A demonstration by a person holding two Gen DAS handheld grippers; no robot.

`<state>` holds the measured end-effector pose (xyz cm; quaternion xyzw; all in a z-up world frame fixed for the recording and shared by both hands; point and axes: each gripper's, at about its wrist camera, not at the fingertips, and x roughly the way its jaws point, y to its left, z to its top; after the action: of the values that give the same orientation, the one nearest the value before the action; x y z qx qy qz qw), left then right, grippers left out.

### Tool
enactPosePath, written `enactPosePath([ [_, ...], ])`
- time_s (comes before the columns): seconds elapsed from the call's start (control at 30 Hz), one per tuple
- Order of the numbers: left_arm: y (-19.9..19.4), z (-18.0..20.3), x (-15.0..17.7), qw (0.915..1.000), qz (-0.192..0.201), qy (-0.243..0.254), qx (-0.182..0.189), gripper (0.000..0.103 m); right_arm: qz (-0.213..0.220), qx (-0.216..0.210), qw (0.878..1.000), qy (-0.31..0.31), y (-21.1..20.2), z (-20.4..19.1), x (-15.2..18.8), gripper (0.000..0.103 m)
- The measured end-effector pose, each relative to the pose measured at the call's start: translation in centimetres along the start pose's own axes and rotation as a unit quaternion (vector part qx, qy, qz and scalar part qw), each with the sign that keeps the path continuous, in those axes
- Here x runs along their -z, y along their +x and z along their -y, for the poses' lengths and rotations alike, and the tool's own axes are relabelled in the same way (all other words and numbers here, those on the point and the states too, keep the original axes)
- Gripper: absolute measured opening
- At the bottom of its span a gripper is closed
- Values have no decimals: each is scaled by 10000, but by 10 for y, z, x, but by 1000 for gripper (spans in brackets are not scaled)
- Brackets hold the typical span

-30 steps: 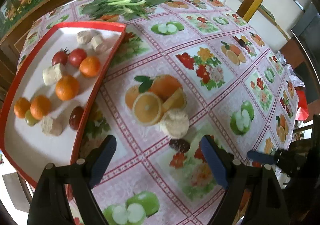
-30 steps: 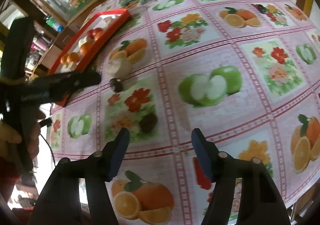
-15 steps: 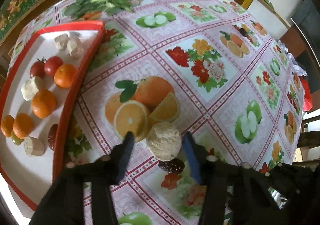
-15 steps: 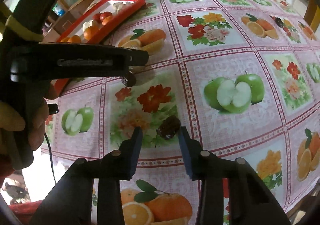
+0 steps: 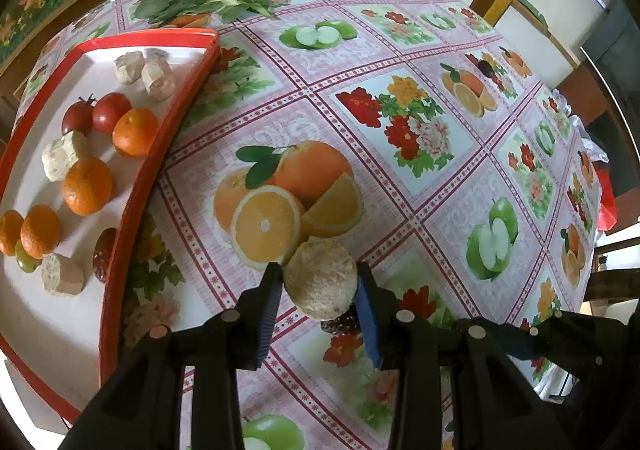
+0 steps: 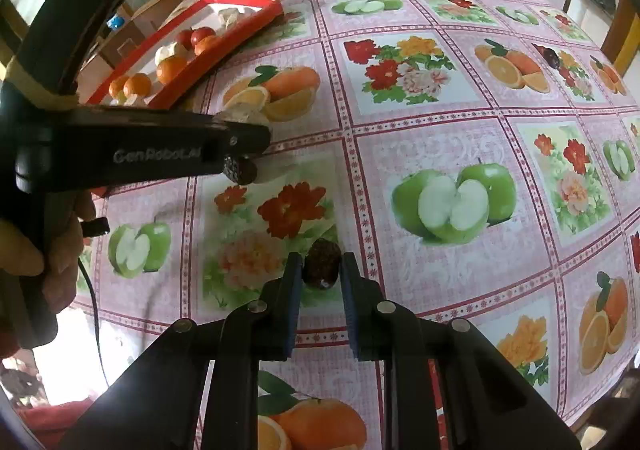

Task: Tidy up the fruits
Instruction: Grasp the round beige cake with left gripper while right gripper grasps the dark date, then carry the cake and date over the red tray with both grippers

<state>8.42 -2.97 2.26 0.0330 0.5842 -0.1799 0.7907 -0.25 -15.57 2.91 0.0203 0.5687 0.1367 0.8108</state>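
Step in hand: double pickup off the fruit-print vinyl tabletop (image 5: pixel 400 61).

Left tongs (image 5: pixel 318 290) clamped on a round, pale beige, rough-skinned fruit (image 5: pixel 320 280), both pads touching its sides; fruit sitting at 5 o'clock of the printed orange picture. Whether lifted or resting on the cloth: cannot tell.

Right tongs (image 6: pixel 320 276) closed around a small dark brown wrinkled date (image 6: pixel 321 264), pads flush against it, low over the printed flower panel.

Another dark date (image 6: pixel 240 169) loose on the cloth, just beneath the left tongs.

Red-rimmed white tray (image 5: pixel 156 153) at 9 to 10 o'clock from the left tongs, already carrying oranges, tomatoes, beige fruits and a date.

Next move, by judgement: lift both, carry toward the tray, clear the raised red rim, set beige fruit beside its kind, date beside the tray's date. Firm but gentle squeeze needed; round fruit likely to roll on release.
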Motion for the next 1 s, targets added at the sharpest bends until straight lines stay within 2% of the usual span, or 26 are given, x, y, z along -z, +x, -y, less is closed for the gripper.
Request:
enactPosePath([
  [0.3,-18,-18,11,9993,95,-280,221,39,110,-111,9998,133,-9,8,-7,19],
  [1.0,-43,-34,20,9983,275,-489,131,39,153,-278,9993,-196,-7,-12,-28,19],
])
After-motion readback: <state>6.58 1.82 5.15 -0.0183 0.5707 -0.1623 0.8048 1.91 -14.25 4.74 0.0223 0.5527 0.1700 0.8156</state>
